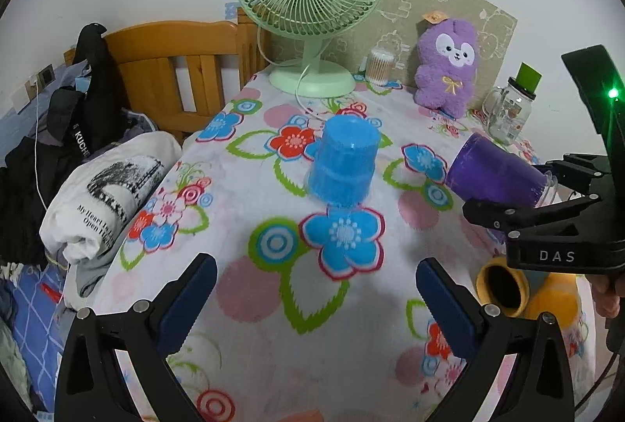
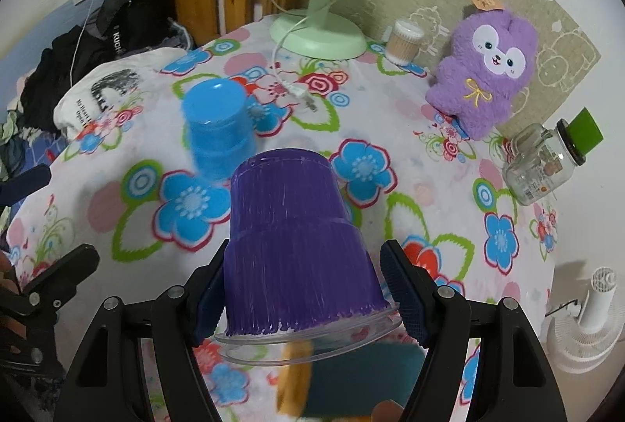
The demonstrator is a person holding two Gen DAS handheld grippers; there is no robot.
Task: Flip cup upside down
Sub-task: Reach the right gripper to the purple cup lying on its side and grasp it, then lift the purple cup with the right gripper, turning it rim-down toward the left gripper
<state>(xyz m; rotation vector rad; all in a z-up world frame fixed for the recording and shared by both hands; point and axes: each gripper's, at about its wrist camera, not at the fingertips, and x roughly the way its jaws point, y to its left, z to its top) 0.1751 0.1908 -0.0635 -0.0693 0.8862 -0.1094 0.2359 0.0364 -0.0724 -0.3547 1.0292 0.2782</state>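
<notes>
A blue cup [image 1: 343,164] stands upside down on the flowered tablecloth [image 1: 254,285]; it also shows in the right wrist view [image 2: 218,125]. My right gripper [image 2: 308,289] is shut on a purple cup [image 2: 297,242], held above the table with its bottom pointing away from me and its clear rim toward the camera. In the left wrist view the purple cup [image 1: 496,172] lies tilted in the right gripper [image 1: 539,203], bottom to the left. My left gripper [image 1: 316,285] is open and empty, low over the cloth in front of the blue cup.
A green desk fan [image 1: 312,11], a cotton swab jar [image 1: 381,66], a purple plush toy [image 1: 449,66] and a glass jar [image 1: 508,113] stand at the back. A yellow cup-like object [image 1: 504,289] lies at right. Folded clothes [image 1: 105,187] and a wooden chair [image 1: 183,70] are at left.
</notes>
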